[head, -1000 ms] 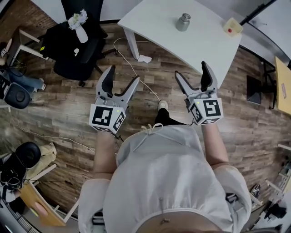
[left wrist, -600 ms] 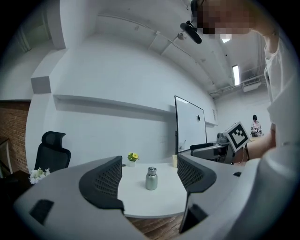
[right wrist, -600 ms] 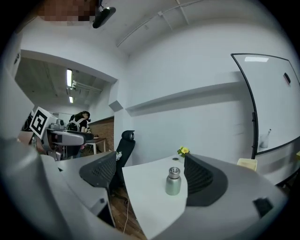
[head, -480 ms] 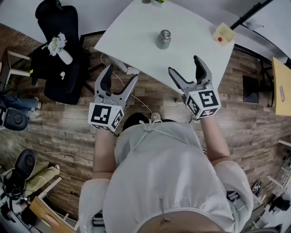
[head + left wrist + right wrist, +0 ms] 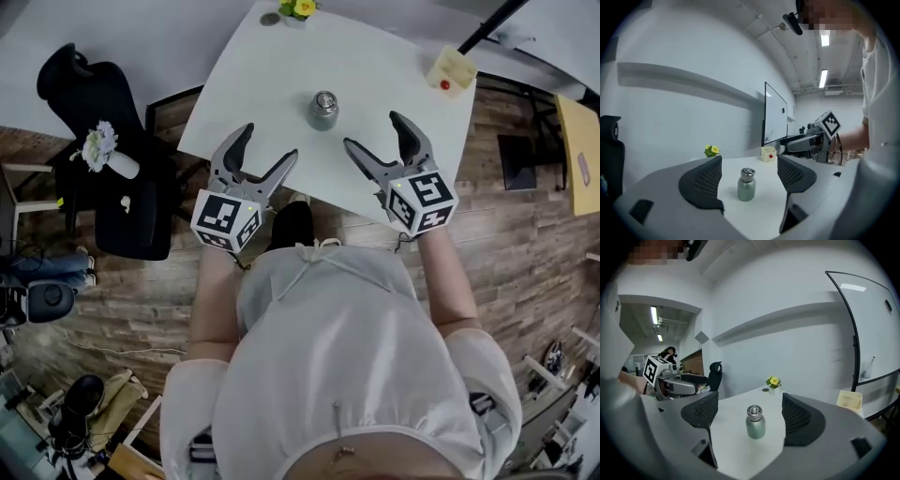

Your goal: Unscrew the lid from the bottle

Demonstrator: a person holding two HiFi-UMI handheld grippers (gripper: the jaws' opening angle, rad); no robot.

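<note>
Both moved up to table (image 5: 272, 75) in last sec: left gripper (image 5: 268, 143) agape, right gripper (image 5: 375, 132) empty, jaws just narrowing slightly; I read bottle (image 5: 323, 112) standing there at 12 o'clock, lid (image 5: 324, 98) untouched.

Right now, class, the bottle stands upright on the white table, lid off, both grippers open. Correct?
No: the lid is on the bottle, per the right gripper view. It stands upright on the white table; left gripper and right gripper are open.
</note>
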